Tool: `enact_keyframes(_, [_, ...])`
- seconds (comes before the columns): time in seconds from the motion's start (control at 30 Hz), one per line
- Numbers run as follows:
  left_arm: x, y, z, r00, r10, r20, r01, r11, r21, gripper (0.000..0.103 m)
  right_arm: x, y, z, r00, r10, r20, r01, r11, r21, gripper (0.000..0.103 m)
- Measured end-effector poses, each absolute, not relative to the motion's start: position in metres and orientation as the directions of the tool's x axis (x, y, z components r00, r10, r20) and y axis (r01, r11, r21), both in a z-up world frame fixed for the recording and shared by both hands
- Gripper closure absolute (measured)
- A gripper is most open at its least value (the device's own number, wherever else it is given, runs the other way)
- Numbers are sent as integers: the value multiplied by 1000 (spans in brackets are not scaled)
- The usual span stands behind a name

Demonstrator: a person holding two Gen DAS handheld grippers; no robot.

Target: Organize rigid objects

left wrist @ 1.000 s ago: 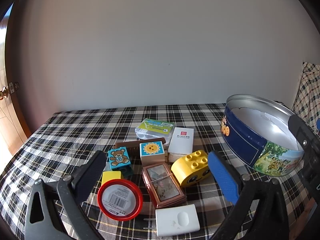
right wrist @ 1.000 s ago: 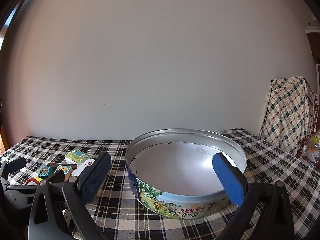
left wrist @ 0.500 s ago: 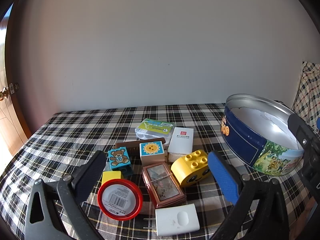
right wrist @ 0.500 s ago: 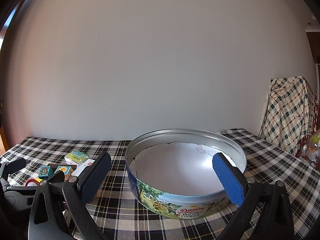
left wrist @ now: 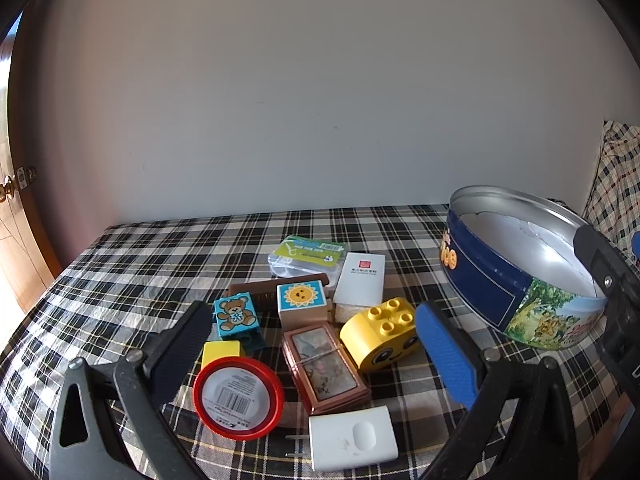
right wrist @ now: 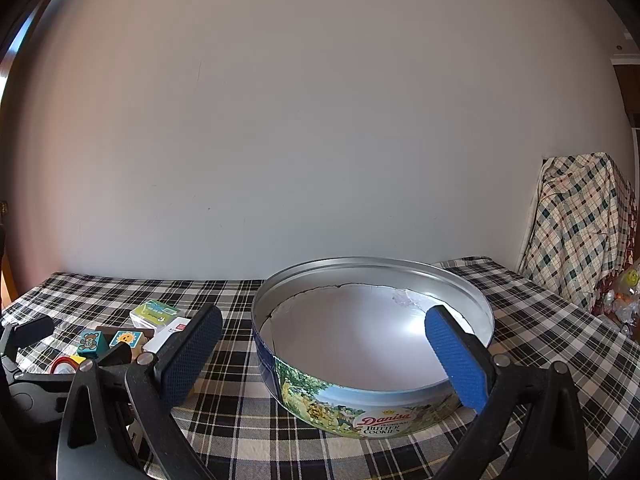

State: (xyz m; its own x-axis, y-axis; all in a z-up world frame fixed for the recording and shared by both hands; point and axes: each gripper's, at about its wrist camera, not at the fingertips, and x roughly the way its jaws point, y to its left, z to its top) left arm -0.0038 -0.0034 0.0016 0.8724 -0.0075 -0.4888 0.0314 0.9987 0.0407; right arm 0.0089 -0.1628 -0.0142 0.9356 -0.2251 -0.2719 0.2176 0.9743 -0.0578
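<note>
A pile of small rigid objects lies on the checked cloth: a red-rimmed lid (left wrist: 238,398), a white charger (left wrist: 352,438), a framed picture box (left wrist: 325,366), a yellow toy brick (left wrist: 380,334), a bear block (left wrist: 236,316), a sun block (left wrist: 302,304), a white box (left wrist: 360,278) and a clear case (left wrist: 306,256). My left gripper (left wrist: 314,354) is open and empty, just above and in front of the pile. The round cookie tin (right wrist: 372,336) stands open to the right, nothing visible inside. My right gripper (right wrist: 324,352) is open and empty before it.
The checked cloth (left wrist: 140,264) covers the table up to a plain wall. A checked cloth-draped object (right wrist: 580,224) stands at the far right. A wooden door with a knob (left wrist: 12,188) is at the far left.
</note>
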Motion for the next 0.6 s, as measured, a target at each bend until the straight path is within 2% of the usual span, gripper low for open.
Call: enact_keyframes(0.6, [-7,0,0,865,-19,-502,34,999,20,0,7,-151,-18,943,-175,-283,157,984,-87,1])
